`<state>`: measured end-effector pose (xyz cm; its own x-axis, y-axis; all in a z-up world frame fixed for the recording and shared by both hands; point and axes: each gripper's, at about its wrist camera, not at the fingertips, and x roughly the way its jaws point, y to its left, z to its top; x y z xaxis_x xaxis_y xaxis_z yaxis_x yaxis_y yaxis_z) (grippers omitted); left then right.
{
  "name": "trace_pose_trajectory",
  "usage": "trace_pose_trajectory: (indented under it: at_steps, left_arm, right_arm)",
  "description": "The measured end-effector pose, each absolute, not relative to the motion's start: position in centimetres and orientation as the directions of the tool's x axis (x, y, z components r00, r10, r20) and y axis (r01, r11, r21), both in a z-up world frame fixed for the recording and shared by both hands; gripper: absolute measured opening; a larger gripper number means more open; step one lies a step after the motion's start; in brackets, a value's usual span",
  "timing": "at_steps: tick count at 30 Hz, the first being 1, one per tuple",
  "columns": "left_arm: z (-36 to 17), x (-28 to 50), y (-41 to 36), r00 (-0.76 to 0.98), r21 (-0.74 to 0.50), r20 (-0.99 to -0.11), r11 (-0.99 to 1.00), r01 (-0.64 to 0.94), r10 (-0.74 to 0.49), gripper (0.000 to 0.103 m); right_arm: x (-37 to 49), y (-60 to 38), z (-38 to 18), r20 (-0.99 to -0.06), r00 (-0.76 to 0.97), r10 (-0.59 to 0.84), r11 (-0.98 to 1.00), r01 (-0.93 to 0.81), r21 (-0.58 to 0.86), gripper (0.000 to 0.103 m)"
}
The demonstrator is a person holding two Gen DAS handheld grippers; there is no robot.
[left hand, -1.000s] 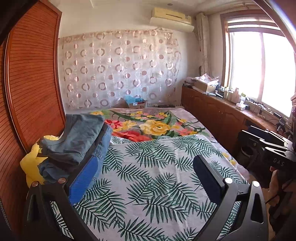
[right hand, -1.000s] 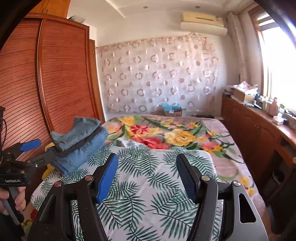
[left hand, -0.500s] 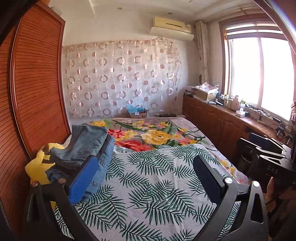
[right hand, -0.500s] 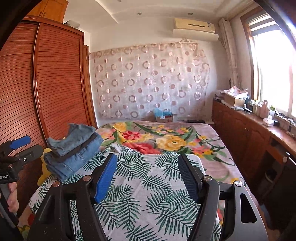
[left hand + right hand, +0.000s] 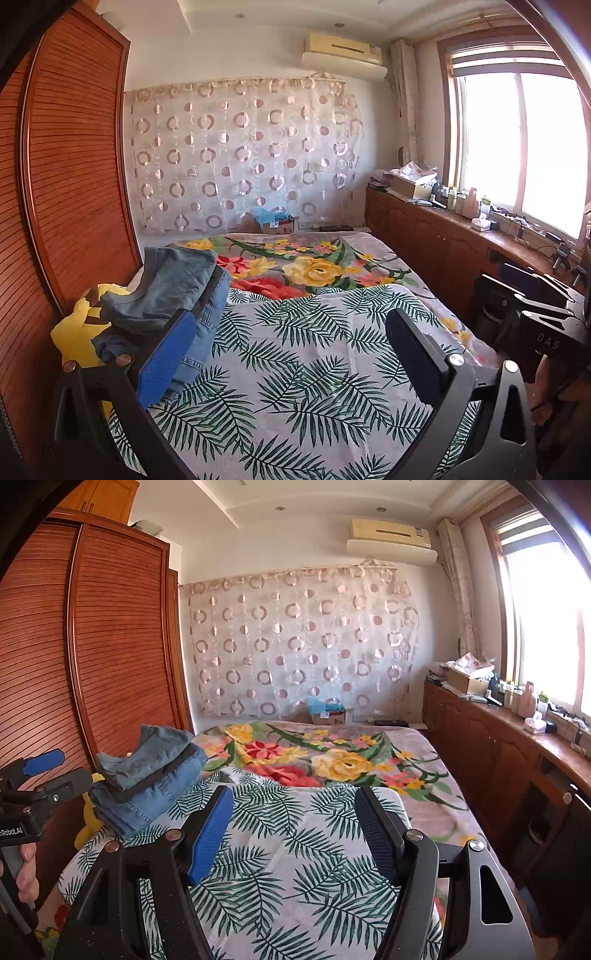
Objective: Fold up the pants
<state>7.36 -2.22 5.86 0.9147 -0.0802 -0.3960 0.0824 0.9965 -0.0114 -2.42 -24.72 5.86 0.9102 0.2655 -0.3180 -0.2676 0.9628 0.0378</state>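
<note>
Pulled back and tipped upward over the last second, with more ceiling and less bedspread showing in both views than before. Left hand-held gripper [image 5: 291, 354] spread wide, nothing between the pads, hovering above the leaf-print spread [image 5: 295, 350] on the bed [image 5: 369, 254]. Right hand-held gripper [image 5: 295, 834] likewise spread and empty, seen at three o'clock in the left view and holding nothing. Pants [image 5: 173, 295] stacked at about nine o'clock of the left view, a pile of folded denim pieces resting partly on a yellow cushion [image 5: 74, 332] beside the wooden wardrobe [image 5: 74, 166]; in the right view the same pile [image 5: 147, 775] at ten o'clock, well apart from either set of pads. No unfolded garment laid out on the spread. Judged as a pause between items, or the close of the job: pile looks finished, folding surface holds no garment. Next move, if another pair remains, calls for fetching it from somewhere outside these views and spreading it flat on the leaf print, waistband and hems squared, before any pinch. Otherwise only a light squaring of the pile, approached from the open side to avoid toppling the upper, looser piece.
</note>
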Motion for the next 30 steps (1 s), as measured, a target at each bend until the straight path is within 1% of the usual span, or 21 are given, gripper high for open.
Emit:
trace_pose_trajectory:
  at_steps: [30]
  left_arm:
    - [5.19,7.20,-2.30,0.911,-0.013,-0.405,0.997,0.077,-0.076,0.103]
  right_arm:
    - [-2.46,-24.69,5.52,-0.321,0.912,0.254,0.966,-0.258,0.031,0.070]
